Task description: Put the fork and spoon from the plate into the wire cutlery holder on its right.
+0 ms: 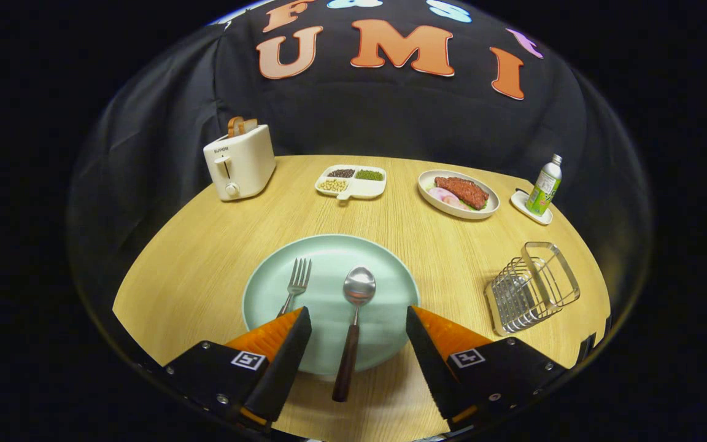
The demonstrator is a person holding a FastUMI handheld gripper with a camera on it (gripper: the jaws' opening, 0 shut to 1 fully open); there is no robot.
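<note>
Between the spread, empty fingers [358, 319] lies the spoon [353, 325], fork [295, 285] alongside on the plate [329, 252]

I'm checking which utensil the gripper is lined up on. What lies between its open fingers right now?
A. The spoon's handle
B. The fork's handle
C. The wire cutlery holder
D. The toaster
A: the spoon lies with its dark handle running between the open fingers of the gripper, while the fork sits by the left finger.

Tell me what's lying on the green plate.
A fork and a spoon lie on the plate, between the open claw fingers. One finger covers the fork's handle.
</note>
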